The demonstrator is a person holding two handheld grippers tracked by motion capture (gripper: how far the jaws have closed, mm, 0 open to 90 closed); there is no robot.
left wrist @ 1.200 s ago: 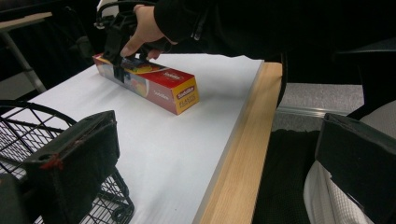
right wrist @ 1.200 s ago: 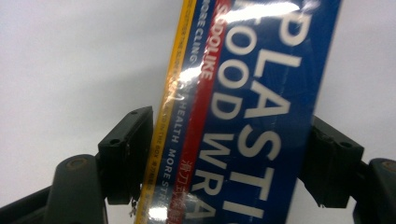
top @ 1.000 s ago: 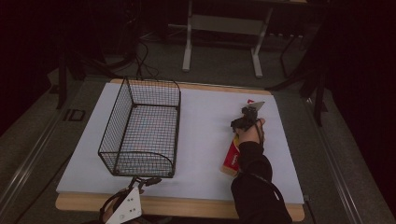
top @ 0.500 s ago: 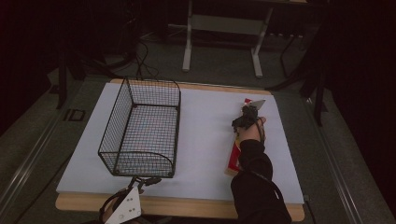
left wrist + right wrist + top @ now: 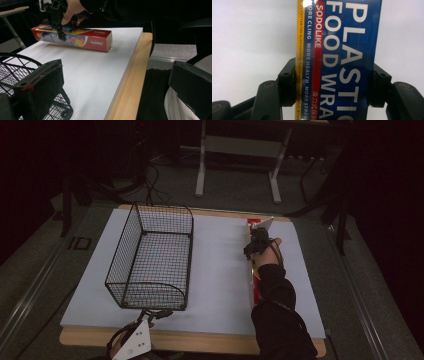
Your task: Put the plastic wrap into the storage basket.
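Swinging straighter — wrap box [image 5: 254, 280] in right gripper [image 5: 258, 241].

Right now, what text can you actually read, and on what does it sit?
All on the plastic wrap box, held between the right gripper jaws:
"PLASTIC FOOD WRAP"
"SODOLIKE"
"MORE CLING MORE HEALTH MORE STREN", cut off
Yellow strip: too small to read.
Left gripper view: "Sodolike" on the box side.
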